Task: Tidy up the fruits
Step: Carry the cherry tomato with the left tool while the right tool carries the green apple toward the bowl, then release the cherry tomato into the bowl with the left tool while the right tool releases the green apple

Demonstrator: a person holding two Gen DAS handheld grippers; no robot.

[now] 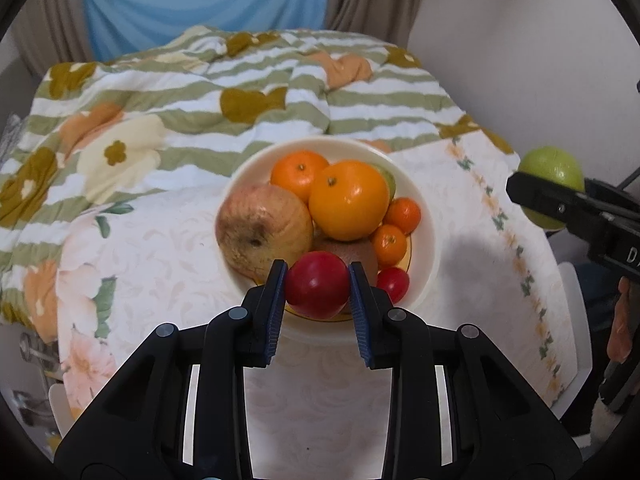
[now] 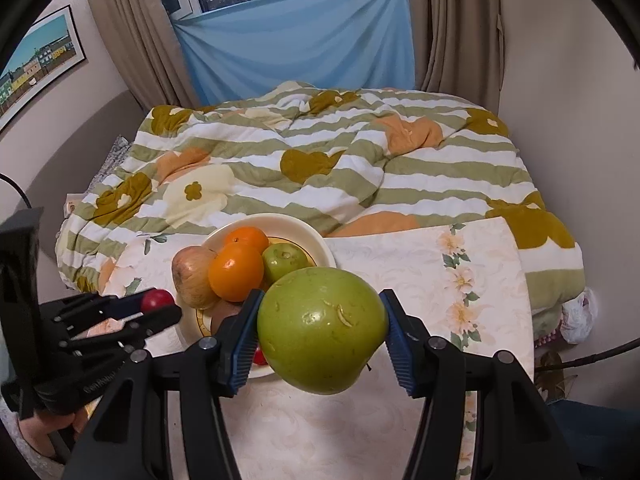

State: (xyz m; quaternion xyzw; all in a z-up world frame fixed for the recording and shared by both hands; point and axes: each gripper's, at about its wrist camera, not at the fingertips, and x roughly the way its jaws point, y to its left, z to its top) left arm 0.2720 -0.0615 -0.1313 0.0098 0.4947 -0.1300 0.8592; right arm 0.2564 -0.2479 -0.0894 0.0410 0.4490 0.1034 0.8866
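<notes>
A cream bowl (image 1: 424, 216) on a floral cloth holds a pale blotchy apple (image 1: 262, 236), a big orange (image 1: 348, 200), several small oranges, a kiwi and a small red fruit (image 1: 394, 283). My left gripper (image 1: 318, 284) is shut on a red fruit (image 1: 318, 282) above the bowl's near rim. My right gripper (image 2: 322, 326) is shut on a large green apple (image 2: 322, 328), held in the air to the right of the bowl (image 2: 316, 246); it shows at the right edge of the left wrist view (image 1: 550, 168). A smaller green apple (image 2: 284, 262) lies in the bowl.
The table with the floral cloth (image 1: 160, 248) stands against a bed with a green-striped flowered quilt (image 1: 200, 92). Blue sheet and beige curtains (image 2: 296, 44) hang behind. The table edge runs down the right (image 1: 560, 320).
</notes>
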